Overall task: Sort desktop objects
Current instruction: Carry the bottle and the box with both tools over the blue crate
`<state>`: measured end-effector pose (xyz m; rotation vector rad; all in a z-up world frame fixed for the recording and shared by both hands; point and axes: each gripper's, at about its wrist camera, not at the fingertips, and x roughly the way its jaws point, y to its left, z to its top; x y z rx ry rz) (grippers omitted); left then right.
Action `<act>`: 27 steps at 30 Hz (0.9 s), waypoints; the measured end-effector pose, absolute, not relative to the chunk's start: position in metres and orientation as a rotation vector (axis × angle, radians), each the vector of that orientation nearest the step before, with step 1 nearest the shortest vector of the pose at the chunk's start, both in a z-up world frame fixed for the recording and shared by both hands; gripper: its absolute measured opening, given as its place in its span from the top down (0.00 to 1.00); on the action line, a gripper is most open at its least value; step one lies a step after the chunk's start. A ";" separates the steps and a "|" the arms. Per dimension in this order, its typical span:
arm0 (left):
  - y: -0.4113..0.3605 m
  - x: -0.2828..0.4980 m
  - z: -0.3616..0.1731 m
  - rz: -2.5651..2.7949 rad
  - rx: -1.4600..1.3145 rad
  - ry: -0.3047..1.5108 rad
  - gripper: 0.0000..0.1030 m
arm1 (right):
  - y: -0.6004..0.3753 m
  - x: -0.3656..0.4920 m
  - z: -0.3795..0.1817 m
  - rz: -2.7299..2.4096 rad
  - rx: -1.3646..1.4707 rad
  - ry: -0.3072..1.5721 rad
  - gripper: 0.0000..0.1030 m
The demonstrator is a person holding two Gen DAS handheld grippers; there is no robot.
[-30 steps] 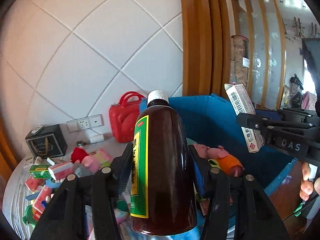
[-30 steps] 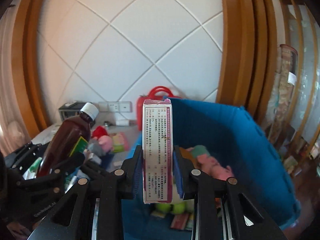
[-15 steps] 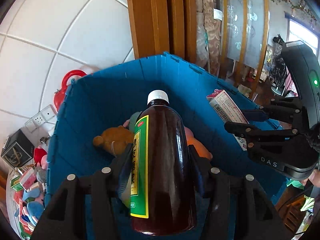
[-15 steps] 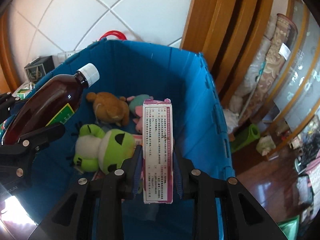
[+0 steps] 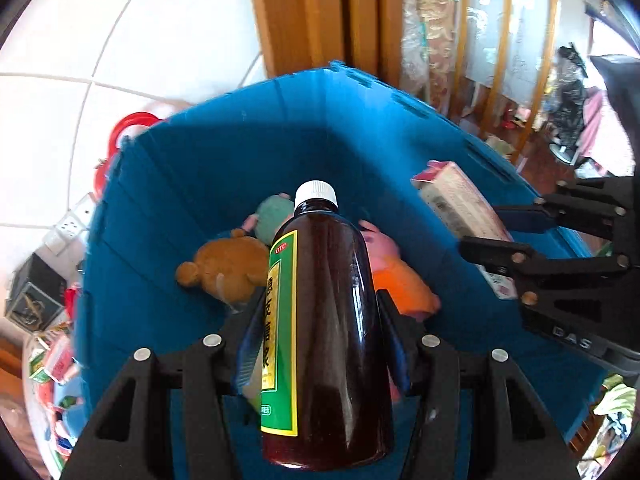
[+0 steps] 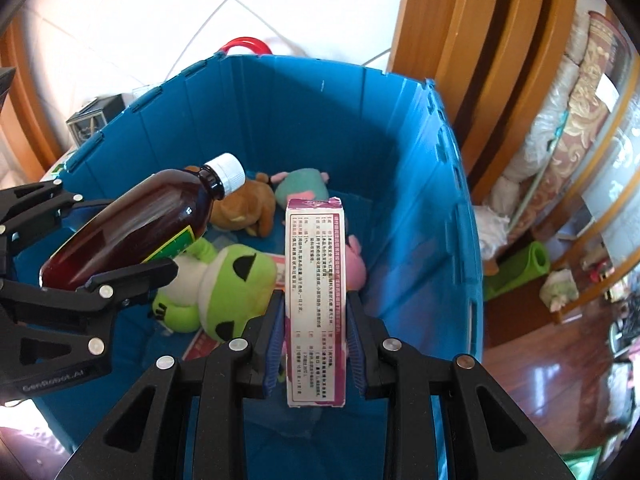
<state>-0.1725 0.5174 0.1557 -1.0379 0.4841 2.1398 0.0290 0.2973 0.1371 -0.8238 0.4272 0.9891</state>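
Note:
My left gripper is shut on a brown medicine bottle with a white cap and a green-yellow label. It hangs over the open blue bin. The right gripper is shut on a tall pink-and-white medicine box, also above the bin. In the right wrist view the bottle and left gripper show at the left. In the left wrist view the box and right gripper show at the right.
Inside the bin lie a brown bear, a green frog plush, a teal-and-pink plush, an orange-pink plush and flat packets. Small boxes clutter the table left of the bin. A red case stands behind it.
Both grippers have swung from the cluttered table to over the blue bin and tipped downward, each still holding its item. The bin's inside now fills both views.

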 end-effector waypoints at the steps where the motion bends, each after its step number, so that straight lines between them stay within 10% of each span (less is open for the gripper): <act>1: 0.520 -0.182 0.159 2.155 -1.050 0.487 0.50 | 0.304 0.031 0.143 0.993 -0.822 0.437 0.73; 20: 0.562 -0.287 0.085 2.135 -1.289 0.365 0.49 | 0.438 0.111 0.105 0.879 -0.811 0.654 0.73; 27: 0.559 -0.291 0.085 2.171 -1.305 0.377 0.29 | 0.431 0.108 0.114 0.933 -0.757 0.642 0.73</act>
